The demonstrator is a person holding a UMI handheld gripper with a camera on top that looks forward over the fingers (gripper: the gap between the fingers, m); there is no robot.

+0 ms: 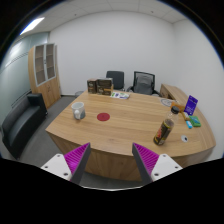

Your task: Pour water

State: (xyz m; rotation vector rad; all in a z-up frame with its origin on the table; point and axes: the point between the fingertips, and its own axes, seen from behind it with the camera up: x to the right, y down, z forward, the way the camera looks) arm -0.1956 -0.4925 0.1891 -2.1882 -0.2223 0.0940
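Note:
A dark bottle with a pale cap (166, 130) stands upright on the right part of the wooden table (120, 125), beyond my right finger. A clear glass cup (78, 110) stands on the table's left part, and a small red coaster (103, 117) lies to its right. My gripper (113, 160) hovers in front of the table's near edge, well short of all of these. It is open, and its purple pads (148, 158) have nothing between them.
Brown boxes (99, 87) sit at the table's far end with two office chairs (144, 81) behind. A purple sign (191, 103) and small items lie at the right end. A black sofa (20, 124) and a cabinet (44, 72) line the left wall.

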